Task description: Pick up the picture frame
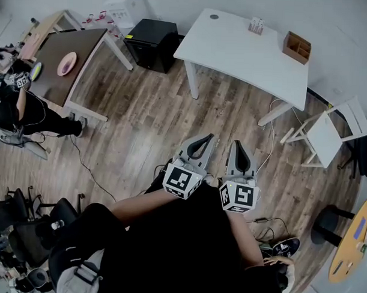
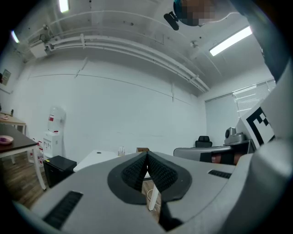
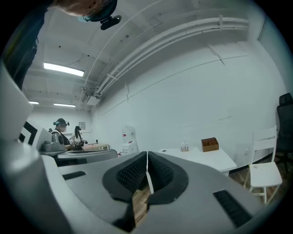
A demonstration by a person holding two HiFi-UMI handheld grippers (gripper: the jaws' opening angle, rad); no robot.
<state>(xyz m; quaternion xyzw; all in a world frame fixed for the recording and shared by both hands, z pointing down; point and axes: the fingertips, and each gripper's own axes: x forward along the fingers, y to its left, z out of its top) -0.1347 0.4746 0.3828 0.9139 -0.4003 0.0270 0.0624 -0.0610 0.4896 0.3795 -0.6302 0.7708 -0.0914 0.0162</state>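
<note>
No picture frame is plain to see in any view. Ahead stands a white table (image 1: 235, 48) (image 3: 208, 157) with a wooden compartment box (image 1: 296, 46) (image 3: 209, 144) and a small upright item (image 1: 256, 25) (image 3: 184, 146) too small to identify. My left gripper (image 1: 209, 138) (image 2: 147, 155) and right gripper (image 1: 237, 143) (image 3: 147, 155) hover side by side over the wooden floor, well short of the table. Both point level at it, and both are shut with nothing between the pads.
A black cabinet (image 1: 152, 44) sits left of the white table, and a white chair (image 1: 334, 133) to its right. A brown table (image 1: 72, 67) with a pink plate (image 1: 67, 63) stands far left beside another person (image 1: 16, 110). Cables (image 1: 271, 137) lie on the floor.
</note>
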